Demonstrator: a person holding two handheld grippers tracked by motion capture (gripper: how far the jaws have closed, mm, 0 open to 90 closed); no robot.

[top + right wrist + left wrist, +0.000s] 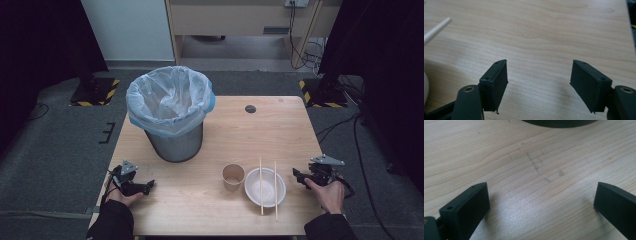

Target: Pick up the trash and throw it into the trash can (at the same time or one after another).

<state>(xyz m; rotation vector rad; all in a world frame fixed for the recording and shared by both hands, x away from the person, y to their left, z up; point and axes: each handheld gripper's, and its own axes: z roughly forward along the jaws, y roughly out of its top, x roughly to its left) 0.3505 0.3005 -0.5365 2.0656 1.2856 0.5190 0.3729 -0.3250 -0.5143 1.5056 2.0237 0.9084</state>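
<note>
chopsticks [268, 187] lie parallel across bowl [253, 189], tips pointing away.

Pale matt wood-grain table [210, 200], metal bin [175, 145] under thin crinkled plastic liner [167, 100] — cup [233, 176] probably paper.

In the left gripper view the bin [560, 123] was cut off by the top edge, showing just its dark base. In the right gripper view one chopstick [435, 30] and the bowl [425, 87] ran off the left edge.
</note>
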